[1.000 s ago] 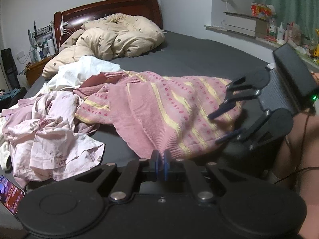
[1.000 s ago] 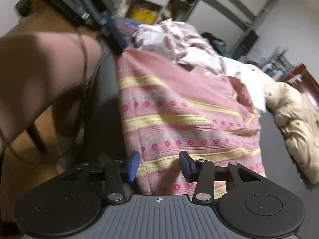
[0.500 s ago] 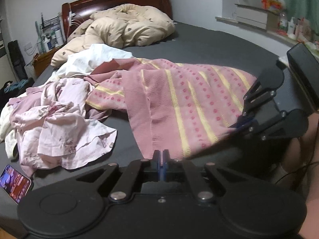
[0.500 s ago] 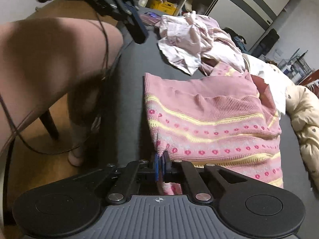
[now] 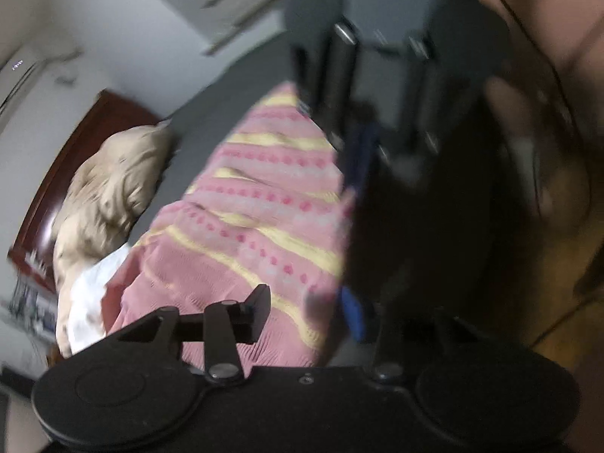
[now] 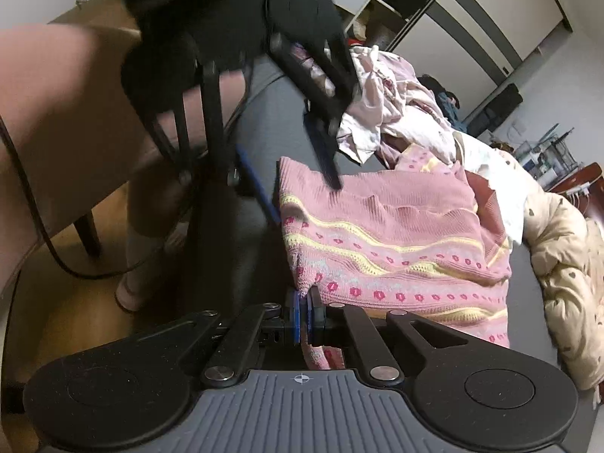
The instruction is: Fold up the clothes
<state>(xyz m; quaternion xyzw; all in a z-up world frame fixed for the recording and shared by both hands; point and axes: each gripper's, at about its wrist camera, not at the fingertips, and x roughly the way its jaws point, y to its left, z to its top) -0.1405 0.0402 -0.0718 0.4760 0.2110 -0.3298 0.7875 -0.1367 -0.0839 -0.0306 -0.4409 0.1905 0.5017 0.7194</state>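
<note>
Fingers of right gripper (image 6: 302,311) pressed together, clamped on near corner of pink striped sweater (image 6: 396,234). Left gripper (image 6: 302,185) poised over sweater's far-left corner, jaws opening, upper finger tip touching the ribbed hem, blue-padded lower finger just left of the edge; pads not pinching cloth. Sweater spread on dark grey bed (image 6: 279,102), near its edge. Heap of pale pink clothes (image 6: 392,102) beyond, beige duvet (image 6: 562,249) at right. No readable writing or labels; left wrist view heavily blurred.
</note>
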